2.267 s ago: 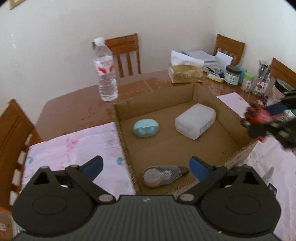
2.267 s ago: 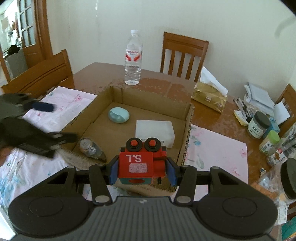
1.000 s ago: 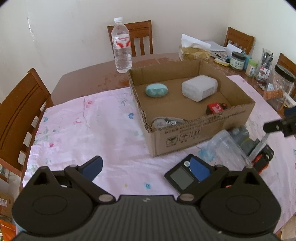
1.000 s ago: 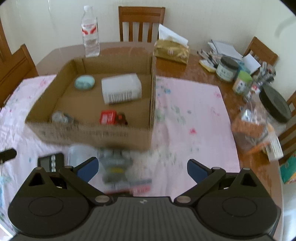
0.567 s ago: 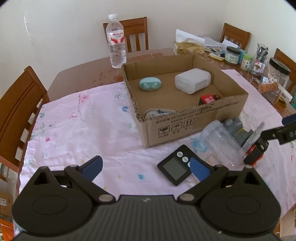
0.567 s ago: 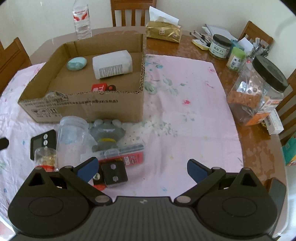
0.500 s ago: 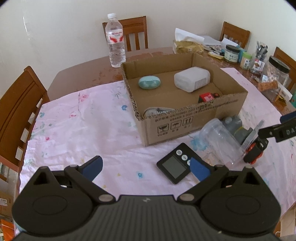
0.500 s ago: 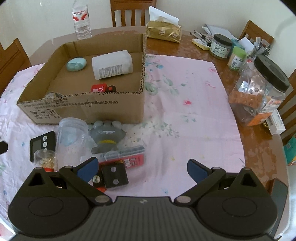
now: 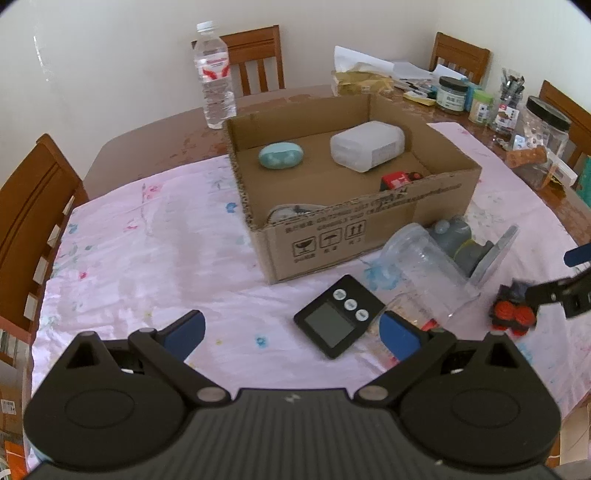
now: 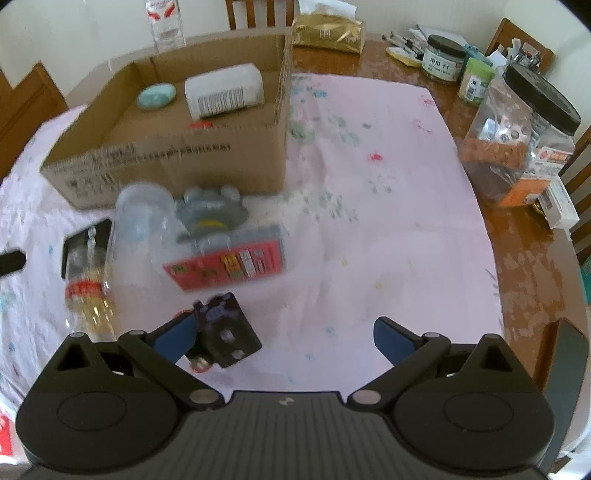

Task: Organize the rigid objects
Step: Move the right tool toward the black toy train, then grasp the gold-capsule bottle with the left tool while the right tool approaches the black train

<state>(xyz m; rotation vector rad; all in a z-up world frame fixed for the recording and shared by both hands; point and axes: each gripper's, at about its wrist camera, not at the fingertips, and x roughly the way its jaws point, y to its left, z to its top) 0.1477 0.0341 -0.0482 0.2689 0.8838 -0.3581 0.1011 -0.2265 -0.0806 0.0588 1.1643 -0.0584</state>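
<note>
An open cardboard box [image 9: 369, 229] stands mid-table and holds a teal case [image 9: 280, 155], a white plastic box [image 9: 366, 145], a red toy [image 9: 397, 181] and a tape dispenser [image 9: 291, 212]. In front of it lie a black digital timer [image 9: 338, 315], a clear jar [image 9: 428, 269], a grey toy [image 10: 210, 212], a red flat case [image 10: 229, 266] and a small black toy with red wheels [image 10: 225, 338]. My left gripper [image 9: 291, 332] is open and empty above the cloth near the timer. My right gripper [image 10: 282, 336] is open, low over the black toy, which lies by its left finger.
A pink floral cloth [image 9: 147, 258] covers the wooden table. A water bottle [image 9: 214, 74] stands behind the box. Jars, a tissue pack [image 10: 327, 31] and a large black-lidded jar [image 10: 517, 136] crowd the right side. Chairs surround the table.
The right gripper has let go of the red toy in the box, pulled back and dropped low towards the black toy. The left gripper has drawn back from the box.
</note>
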